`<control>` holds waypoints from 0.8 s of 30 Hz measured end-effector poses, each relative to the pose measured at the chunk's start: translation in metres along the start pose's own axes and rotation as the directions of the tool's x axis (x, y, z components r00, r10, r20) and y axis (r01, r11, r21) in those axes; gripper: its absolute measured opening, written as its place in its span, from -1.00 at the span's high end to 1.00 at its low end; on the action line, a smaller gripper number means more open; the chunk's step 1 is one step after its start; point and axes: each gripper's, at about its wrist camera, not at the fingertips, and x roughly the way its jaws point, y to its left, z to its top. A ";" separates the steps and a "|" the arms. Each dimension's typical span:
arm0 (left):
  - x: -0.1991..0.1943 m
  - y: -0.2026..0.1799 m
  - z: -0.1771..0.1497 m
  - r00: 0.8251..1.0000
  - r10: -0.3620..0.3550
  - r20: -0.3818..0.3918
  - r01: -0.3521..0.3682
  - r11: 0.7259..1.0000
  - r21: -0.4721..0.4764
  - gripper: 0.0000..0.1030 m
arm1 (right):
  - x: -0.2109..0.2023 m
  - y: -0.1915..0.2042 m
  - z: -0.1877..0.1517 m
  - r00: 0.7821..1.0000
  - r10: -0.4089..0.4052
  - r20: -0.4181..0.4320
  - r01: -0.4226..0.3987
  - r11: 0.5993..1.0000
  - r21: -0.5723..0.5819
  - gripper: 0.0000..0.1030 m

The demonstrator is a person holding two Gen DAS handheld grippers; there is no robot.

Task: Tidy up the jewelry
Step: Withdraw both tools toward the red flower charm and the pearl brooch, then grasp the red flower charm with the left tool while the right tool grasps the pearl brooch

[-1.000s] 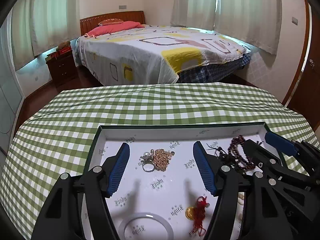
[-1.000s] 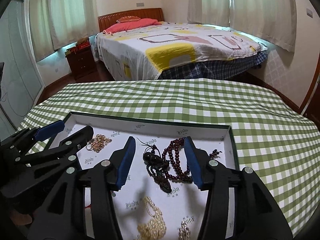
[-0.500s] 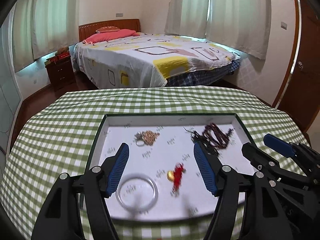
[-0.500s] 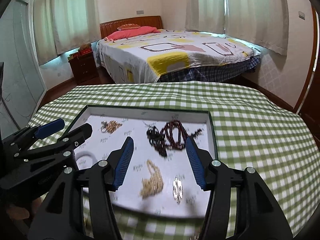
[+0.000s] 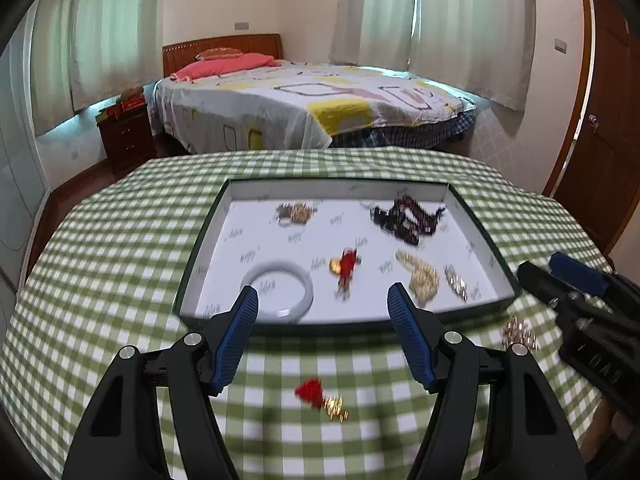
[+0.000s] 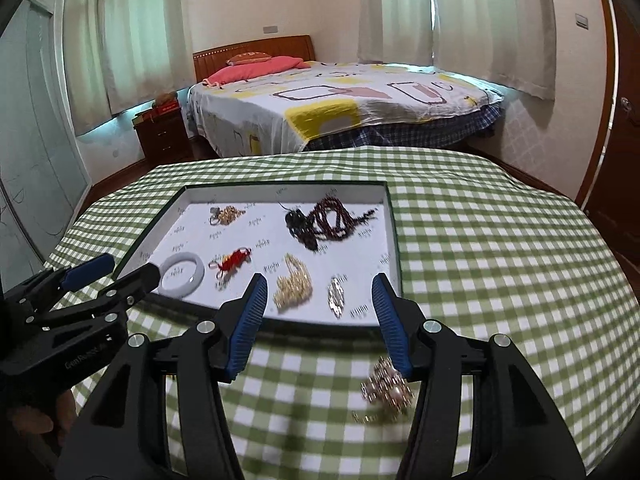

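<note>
Both tools, left tool (image 5: 322,306) and right tool (image 6: 318,298), hang spread and empty; I keep them above loose pieces outside the tray (image 5: 486,236).

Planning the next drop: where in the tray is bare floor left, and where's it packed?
Tray: bare along the left wall, between the gold chain and white bangle, and centre strip toward the dark beads. Crowded near-right: pearl strand, small silver piece, red tassel charm.
</note>
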 end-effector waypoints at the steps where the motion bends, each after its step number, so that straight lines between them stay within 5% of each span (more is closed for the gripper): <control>1: -0.001 0.001 -0.005 1.000 0.003 -0.005 -0.003 1.000 -0.001 -0.27 | -0.002 -0.002 -0.003 1.000 -0.004 -0.003 0.004 1.000 0.000 -0.04; 24: 0.029 0.001 -0.059 0.990 0.014 -0.138 -0.009 0.999 0.040 -0.24 | -0.006 -0.027 -0.042 0.997 -0.027 -0.067 0.031 0.998 0.049 -0.04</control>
